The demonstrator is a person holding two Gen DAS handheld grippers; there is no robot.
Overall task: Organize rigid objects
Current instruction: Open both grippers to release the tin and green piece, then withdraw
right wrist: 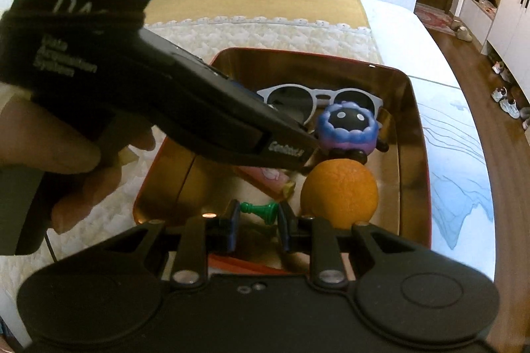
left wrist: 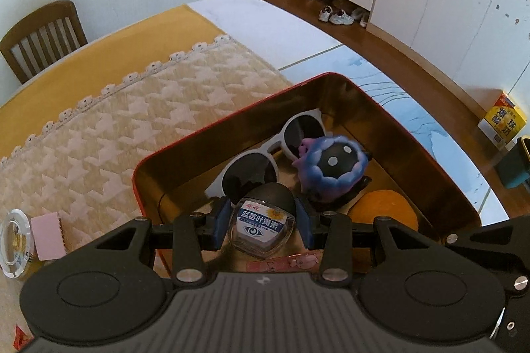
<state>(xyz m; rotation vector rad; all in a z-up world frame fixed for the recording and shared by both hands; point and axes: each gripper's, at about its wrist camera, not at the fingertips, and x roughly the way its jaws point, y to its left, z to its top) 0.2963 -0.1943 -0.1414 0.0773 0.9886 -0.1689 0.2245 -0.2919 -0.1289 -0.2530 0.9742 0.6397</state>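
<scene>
While both claws hang over the one red tin, the count reads as follows.

Red tin (left wrist: 407, 134): one, gold inside, standing on the table (left wrist: 271, 31); every place below is told from it.
Left claw (left wrist: 263, 219): one, above the tin's near side, its blue pads closed on the small bottle.
Small bottle (left wrist: 263, 220): one, clear glass with a dark cap and a blue-and-white label bearing an eye mark, held between the pads over the tin, cap pointing toward the tin's far wall.
Right claw (right wrist: 256, 219): one, over the tin's near edge, pads narrowly apart with the chess piece lying across the gap; each end seems to touch a pad, so it appears gripped.
Chess piece (right wrist: 260, 210): one, green, a pawn by its shape, lying sideways in the right claw just above the tin's near wall.
Sunglasses (left wrist: 265, 154): one pair, white frame, two dark round lenses, lying inside the tin along its far wall.
Toy figure (left wrist: 333, 162): one, blue-purple with a black face and white dots, inside the tin, just in front of the sunglasses.
Orange (right wrist: 339, 192): one, inside the tin, near the toy figure on its near side.
Pink packet (right wrist: 270, 176): one, flat in the tin, beside the orange.
Pink eraser (left wrist: 48, 235): one, outside the tin on the woven cloth.
Clear round dish (left wrist: 15, 242): one, touching or just beside the eraser.
Chair (left wrist: 41, 36): one, wooden, beyond the table's far edge.
</scene>
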